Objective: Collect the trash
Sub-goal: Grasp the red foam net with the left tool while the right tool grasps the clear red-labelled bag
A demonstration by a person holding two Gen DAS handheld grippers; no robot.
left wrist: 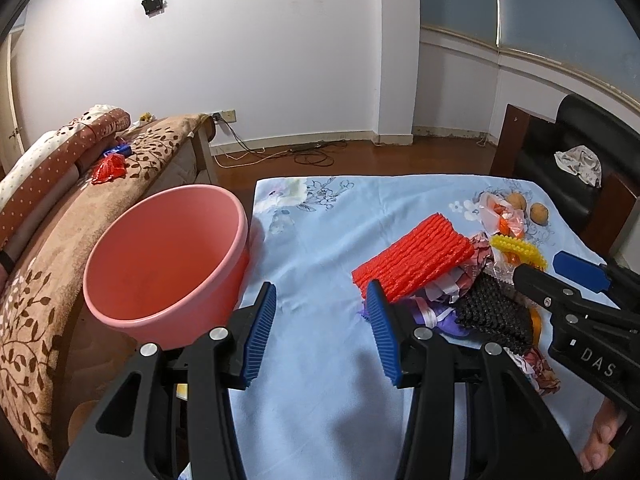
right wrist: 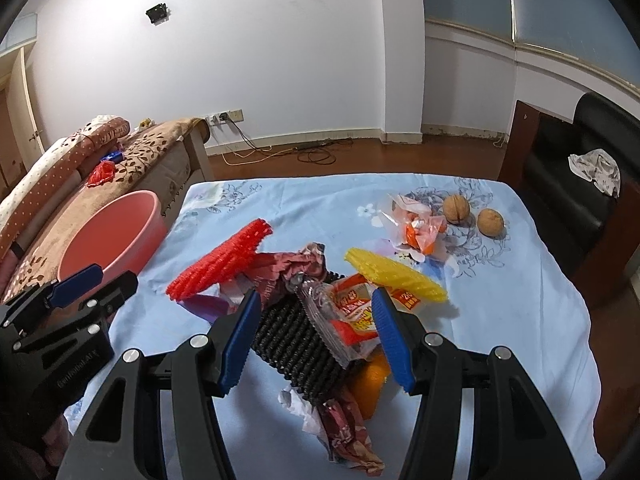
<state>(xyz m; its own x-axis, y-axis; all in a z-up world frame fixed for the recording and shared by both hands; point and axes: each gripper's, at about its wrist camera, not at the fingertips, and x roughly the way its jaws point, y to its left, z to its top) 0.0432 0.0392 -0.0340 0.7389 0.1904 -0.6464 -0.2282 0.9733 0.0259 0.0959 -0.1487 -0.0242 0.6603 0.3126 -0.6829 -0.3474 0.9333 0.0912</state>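
Both grippers stand open and empty: the right gripper (right wrist: 314, 340) straddles the black ribbed foam net (right wrist: 298, 354) and clear snack wrapper (right wrist: 352, 320), well right of the pink plastic bin (left wrist: 168, 264) (left gripper (left wrist: 320, 332) beside it). Sink lower, close on one piece only.

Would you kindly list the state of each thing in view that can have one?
pink bin: upright, open, nothing visible inside.
left gripper: open, nothing between its fingers.
right gripper: open, fingers either side of the trash pile.
snack wrapper: crumpled, lying on the black foam net.
red foam net: lying flat on the pile.
walnuts: whole, on the cloth.
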